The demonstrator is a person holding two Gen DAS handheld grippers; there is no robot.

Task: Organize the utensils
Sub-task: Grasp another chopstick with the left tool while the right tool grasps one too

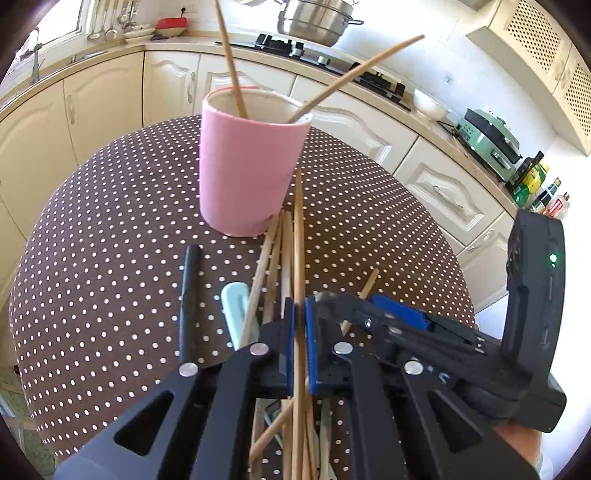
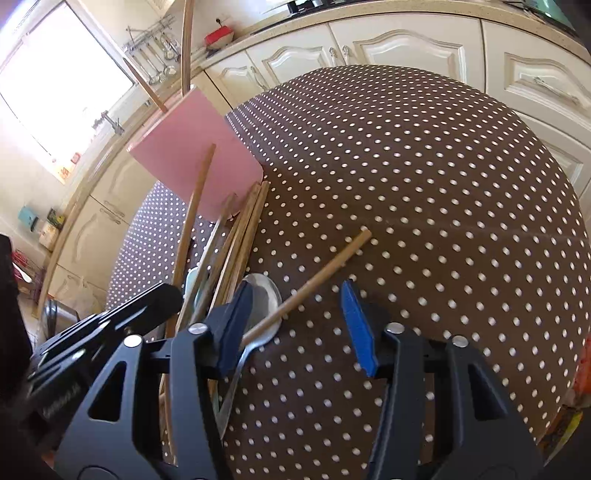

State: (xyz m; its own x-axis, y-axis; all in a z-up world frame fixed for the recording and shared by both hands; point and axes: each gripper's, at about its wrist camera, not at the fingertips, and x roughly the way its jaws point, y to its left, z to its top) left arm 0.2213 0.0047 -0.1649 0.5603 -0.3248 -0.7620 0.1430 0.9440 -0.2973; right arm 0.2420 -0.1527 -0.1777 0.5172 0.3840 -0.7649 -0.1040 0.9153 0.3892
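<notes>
A pink cup stands on the brown dotted table with two wooden chopsticks leaning in it. My left gripper is shut on one long chopstick, whose tip points up towards the cup. Under it lies a pile of chopsticks, a black handle and a pale teal handle. My right gripper is open above a metal spoon. A loose chopstick lies across the spoon's bowl, between the fingers, untouched.
The pink cup and the pile of chopsticks sit left of my right gripper. Right of it is only dotted cloth. Cream cabinets, a hob with a steel pot and a green appliance ring the table.
</notes>
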